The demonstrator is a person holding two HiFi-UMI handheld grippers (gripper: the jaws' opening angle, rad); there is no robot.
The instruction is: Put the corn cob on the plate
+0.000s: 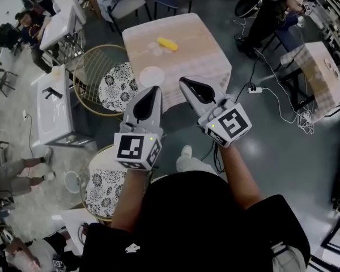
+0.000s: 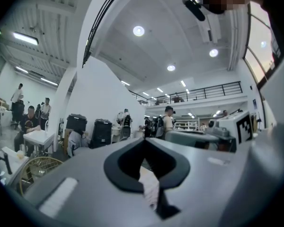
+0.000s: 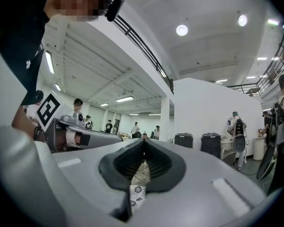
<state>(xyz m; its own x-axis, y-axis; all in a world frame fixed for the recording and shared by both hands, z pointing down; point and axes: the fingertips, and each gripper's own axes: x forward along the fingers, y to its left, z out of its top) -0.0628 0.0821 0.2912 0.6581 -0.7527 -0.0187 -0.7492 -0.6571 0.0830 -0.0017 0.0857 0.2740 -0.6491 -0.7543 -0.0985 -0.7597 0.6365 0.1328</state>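
Observation:
A yellow corn cob [image 1: 167, 43] lies on the far part of a small table with a pale checked cloth [image 1: 198, 50]. A white plate [image 1: 152, 76] sits at the table's near left edge. Both grippers are held level in front of the person, short of the table. My left gripper [image 1: 154, 89] has its tips just below the plate in the head view, jaws together and empty. My right gripper [image 1: 184, 81] is beside it, jaws together, nothing between them. Both gripper views look over the jaws [image 2: 144, 141] [image 3: 143, 143] at the hall; corn and plate are hidden there.
Two wire chairs with floral cushions [image 1: 118, 85] [image 1: 105, 187] stand left of the table. A white side table [image 1: 52, 103] is further left. Cables and a power strip [image 1: 255, 89] lie on the floor to the right. People [image 1: 269, 13] stand around the room.

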